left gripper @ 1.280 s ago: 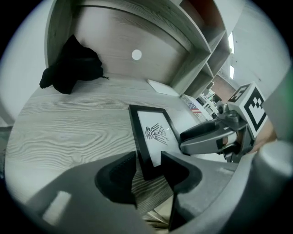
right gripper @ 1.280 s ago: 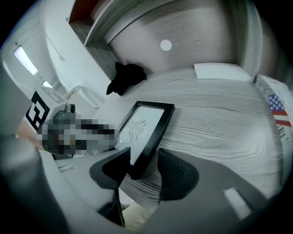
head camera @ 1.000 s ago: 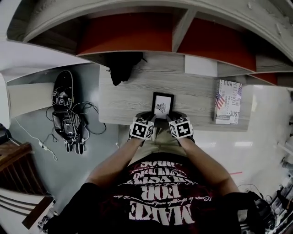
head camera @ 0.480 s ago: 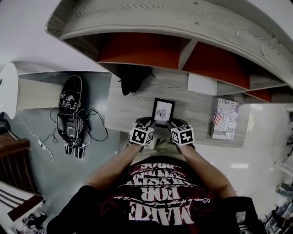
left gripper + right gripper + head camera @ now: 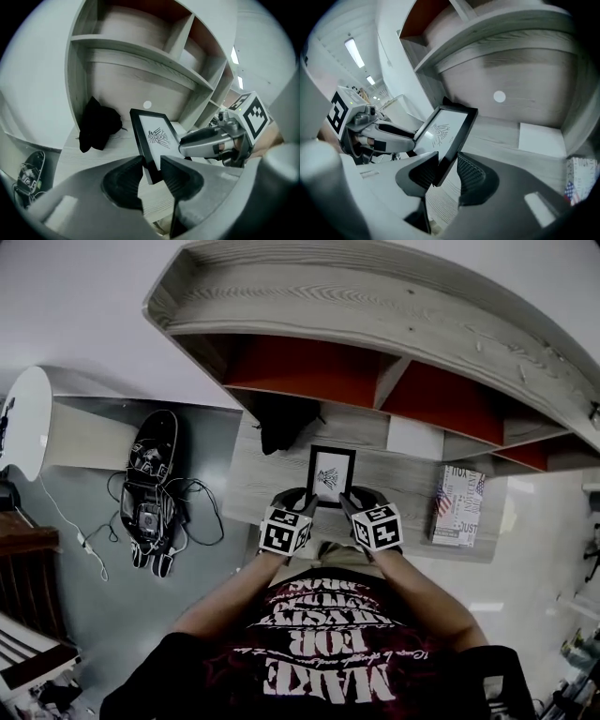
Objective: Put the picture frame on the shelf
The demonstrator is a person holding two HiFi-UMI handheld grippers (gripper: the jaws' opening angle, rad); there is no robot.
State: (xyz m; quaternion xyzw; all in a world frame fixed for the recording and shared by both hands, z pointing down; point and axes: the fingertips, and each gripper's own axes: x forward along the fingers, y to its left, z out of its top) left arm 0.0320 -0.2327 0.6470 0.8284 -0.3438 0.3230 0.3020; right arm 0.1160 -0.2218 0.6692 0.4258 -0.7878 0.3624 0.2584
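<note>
A black picture frame [image 5: 331,476] with a white print is held over the grey wooden desk [image 5: 262,474], lifted off its top. My left gripper [image 5: 303,503] is shut on the frame's lower left corner and my right gripper [image 5: 345,504] is shut on its lower right corner. In the left gripper view the frame [image 5: 154,140] stands tilted between the dark jaws, with the right gripper [image 5: 206,140] at its far side. In the right gripper view the frame [image 5: 443,133] leans left between the jaws. The shelf [image 5: 375,334] with orange-backed compartments rises above the desk.
A black cloth [image 5: 279,427] lies at the desk's back left. A printed box [image 5: 457,504] stands at the desk's right end, and a white sheet [image 5: 413,439] lies near the back. A skateboard [image 5: 153,470] and cables lie on the floor to the left.
Both grippers have carried the frame up and toward the shelf. The head view has tilted up, so more of the shelf top shows.
</note>
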